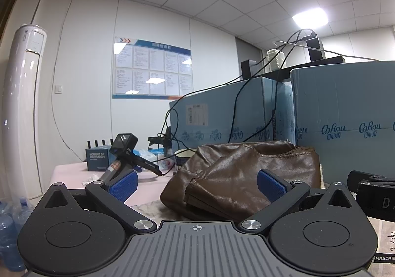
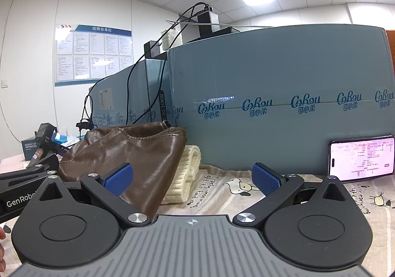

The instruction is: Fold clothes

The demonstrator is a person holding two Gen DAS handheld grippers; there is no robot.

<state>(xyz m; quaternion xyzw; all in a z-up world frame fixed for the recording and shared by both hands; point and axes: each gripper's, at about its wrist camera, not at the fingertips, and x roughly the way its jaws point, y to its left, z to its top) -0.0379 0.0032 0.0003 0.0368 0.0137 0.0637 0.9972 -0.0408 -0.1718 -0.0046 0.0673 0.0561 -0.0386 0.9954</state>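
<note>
A brown leather-look garment (image 1: 242,178) lies folded in a heap on the table, straight ahead of my left gripper (image 1: 197,185). That gripper is open and empty, its blue pads on either side of the heap's near edge. In the right wrist view the same brown garment (image 2: 138,153) lies at the left, on top of a cream knitted garment (image 2: 185,178). My right gripper (image 2: 192,180) is open and empty, its left pad (image 2: 118,179) in front of the brown garment. The left gripper's body (image 2: 22,188) shows at the far left.
Large blue cardboard boxes (image 2: 271,104) stand right behind the clothes, with cables and devices on top. A lit phone (image 2: 361,157) leans against the box at the right. A handheld camera (image 1: 123,151), a small blue box (image 1: 97,158) and a paper cup (image 1: 184,157) lie at the left. A patterned cloth (image 2: 246,193) covers the table.
</note>
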